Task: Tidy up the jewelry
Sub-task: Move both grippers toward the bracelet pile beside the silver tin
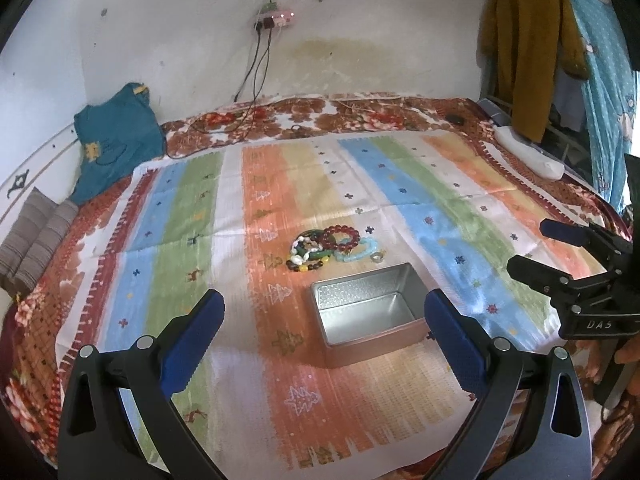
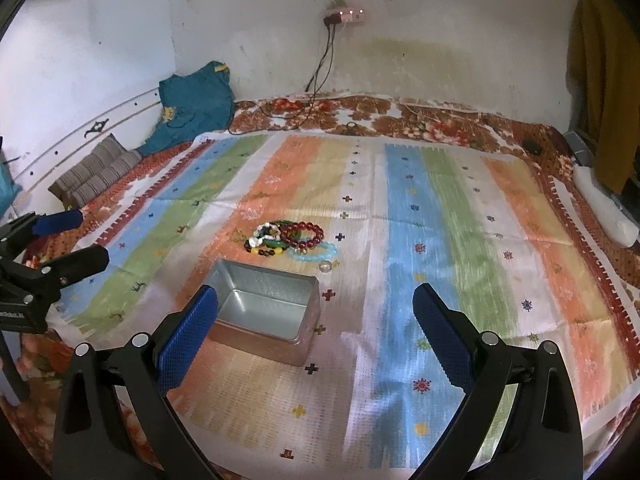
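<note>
A pile of bead bracelets (image 1: pixel 332 249) (image 2: pixel 292 239), with a dark red one (image 1: pixel 343 237) (image 2: pixel 302 235), a pale blue one (image 1: pixel 358 250) (image 2: pixel 316 253) and a small ring (image 1: pixel 377 257) (image 2: pixel 325 267), lies on the striped cloth. Just in front of it stands an empty open metal tin (image 1: pixel 370 314) (image 2: pixel 266 314). My left gripper (image 1: pixel 324 332) is open and hovers low, short of the tin. My right gripper (image 2: pixel 316 324) is open too, to the right of the tin; it also shows at the right edge of the left wrist view (image 1: pixel 536 246).
The striped cloth (image 1: pixel 280 360) (image 2: pixel 400 240) covers a floral bed cover against a white wall. A teal garment (image 1: pixel 116 144) and a folded striped cloth (image 1: pixel 32 236) lie at the back left. Charger cables (image 1: pixel 256 80) hang from a wall socket. Clothes (image 1: pixel 524 48) hang at the right.
</note>
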